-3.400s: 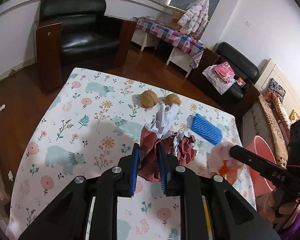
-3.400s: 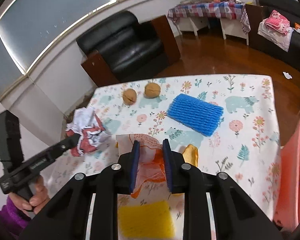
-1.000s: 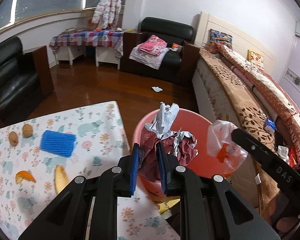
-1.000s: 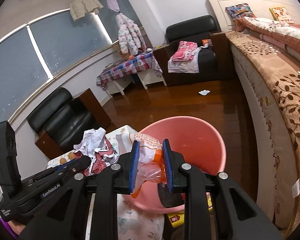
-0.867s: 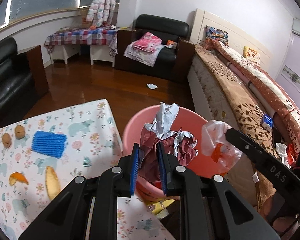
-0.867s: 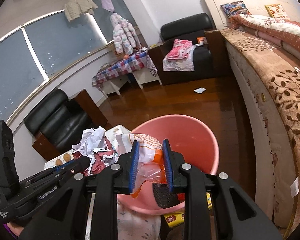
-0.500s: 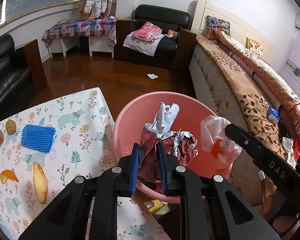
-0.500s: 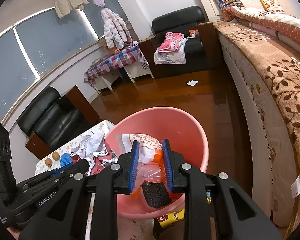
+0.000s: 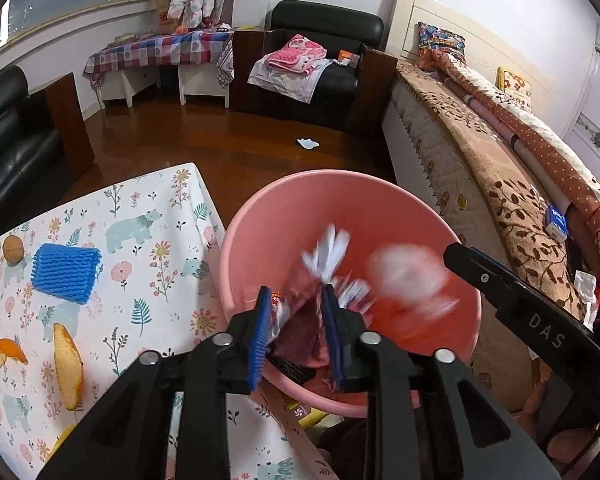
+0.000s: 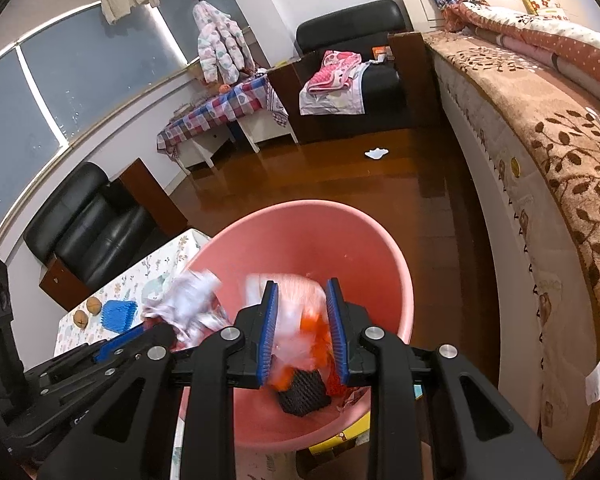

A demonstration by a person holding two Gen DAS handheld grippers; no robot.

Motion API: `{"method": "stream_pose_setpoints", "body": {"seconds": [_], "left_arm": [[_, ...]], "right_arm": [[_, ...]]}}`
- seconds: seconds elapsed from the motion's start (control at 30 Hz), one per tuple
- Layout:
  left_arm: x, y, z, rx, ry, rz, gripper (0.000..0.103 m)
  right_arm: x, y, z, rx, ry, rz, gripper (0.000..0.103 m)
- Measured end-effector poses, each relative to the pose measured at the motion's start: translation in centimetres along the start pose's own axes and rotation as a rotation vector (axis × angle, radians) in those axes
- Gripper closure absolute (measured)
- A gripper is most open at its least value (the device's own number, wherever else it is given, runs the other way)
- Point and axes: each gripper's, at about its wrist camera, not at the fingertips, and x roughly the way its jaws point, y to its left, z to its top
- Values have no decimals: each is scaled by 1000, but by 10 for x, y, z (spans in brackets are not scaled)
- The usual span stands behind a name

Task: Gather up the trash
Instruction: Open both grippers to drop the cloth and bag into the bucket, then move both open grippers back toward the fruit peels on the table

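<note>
Both grippers hang over the pink bucket (image 9: 340, 178). The jaws of my left gripper (image 9: 296, 320) are opening, and the crumpled red and white paper (image 9: 320, 268) between them is blurred and sliding down, no longer pinched. In the right wrist view my right gripper (image 10: 303, 328) still has its blue pads against the clear plastic bag with orange scraps (image 10: 296, 304), which is blurred. The bucket (image 10: 380, 240) lies right under it, with a black mesh piece (image 10: 302, 394) at the bottom. The paper (image 10: 192, 300) shows at the left there.
The floral tablecloth (image 9: 148, 248) to the left carries a blue foam net (image 9: 66, 276), two walnuts (image 9: 12, 248) and orange peels (image 9: 66, 360). A bed (image 9: 500, 184) runs along the right. Black armchairs and a checked side table stand beyond the wooden floor.
Both grippers swung from the table to above the bucket and sank towards it. The left jaws have spread and the paper has dropped lower between them; both pieces of trash now look blurred.
</note>
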Motion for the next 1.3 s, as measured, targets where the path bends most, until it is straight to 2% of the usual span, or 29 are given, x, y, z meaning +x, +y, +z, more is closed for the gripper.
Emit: {"method": "stream_pose_setpoints", "body": {"seconds": [0.17,0.4,0.77,1.07,1.3], "left_arm": [[-3,-1,1,0,-8,-4,67],[-14,2,-2,-8,-24,-13,66],[-55,23,-12,-29,-92,-23,61],[-97,56,-31,-69,-149,3,61],[-128,101,-61,-107,-175,58,61]], "right_arm": [[-2,0,-1,-4,-1,-12,77],[-11,2,-5,-13,-12,-8,77],[-31,29,-15,-61,-39,32,77],[-42,69,-32,-100,-36,93,77],[-42,110,-50,-180,3,157,77]]}}
